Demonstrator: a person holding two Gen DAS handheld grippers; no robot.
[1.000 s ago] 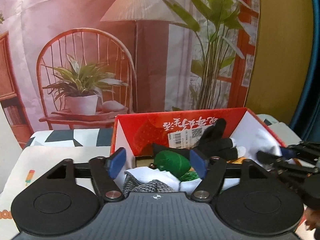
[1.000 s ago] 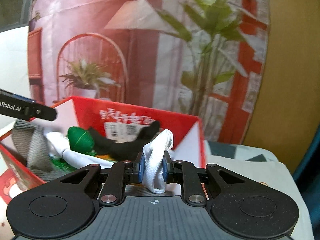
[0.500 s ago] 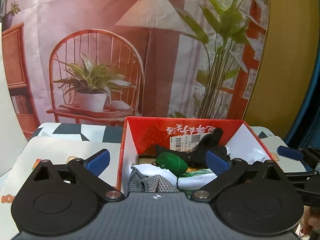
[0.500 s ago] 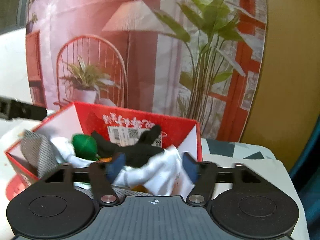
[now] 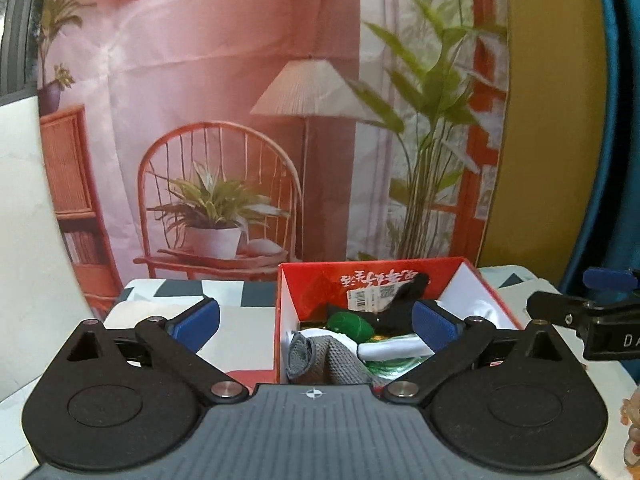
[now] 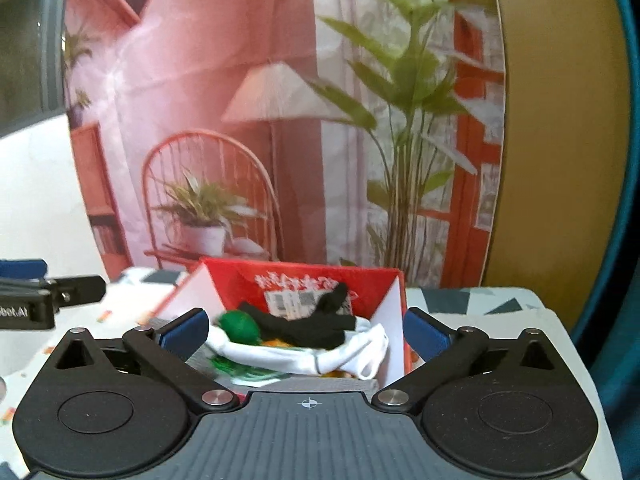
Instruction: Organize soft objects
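The left tongs point slightly downward with jaws spread wide and empty. The right tongs are pitched the same way; their jaws have just been opening, nothing pinched. Beyond both, the red box on the patterned table holds a white sock lying crosswise, a black glove, a green ball and grey cloth. The box's barcode label is unreadable.

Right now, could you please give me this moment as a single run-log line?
left tongs: open, empty | right tongs: just opened, empty | white sock: in red box | phase: clear of box
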